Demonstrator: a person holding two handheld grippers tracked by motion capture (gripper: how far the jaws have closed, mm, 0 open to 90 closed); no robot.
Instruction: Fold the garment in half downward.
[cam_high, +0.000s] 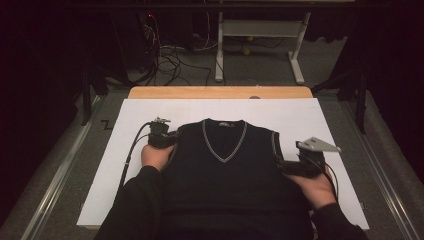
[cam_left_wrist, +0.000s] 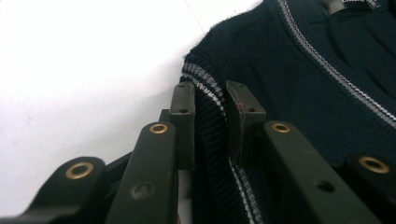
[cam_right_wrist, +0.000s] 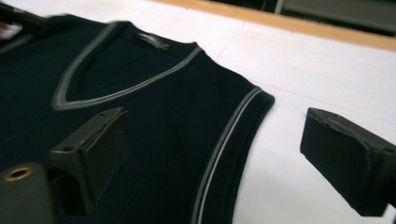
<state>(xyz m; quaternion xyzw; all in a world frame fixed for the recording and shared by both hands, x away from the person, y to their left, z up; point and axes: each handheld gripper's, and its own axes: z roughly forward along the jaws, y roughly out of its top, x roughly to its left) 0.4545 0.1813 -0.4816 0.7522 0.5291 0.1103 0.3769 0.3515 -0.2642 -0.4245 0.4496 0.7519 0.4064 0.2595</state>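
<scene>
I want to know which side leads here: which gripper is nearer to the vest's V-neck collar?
Left. The left gripper is clamped on the armhole trim beside the shoulder, close to the V-neck collar. The right gripper sits open lower down at the vest's other armhole edge.

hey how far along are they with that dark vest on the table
Done: the vest lies flat, front up, on the white sheet. In hand: the left gripper pinches the striped armhole edge, while the right gripper stands open astride the other armhole edge, not yet gripping. Left: no fold shows yet, so folding appears still to come.
</scene>
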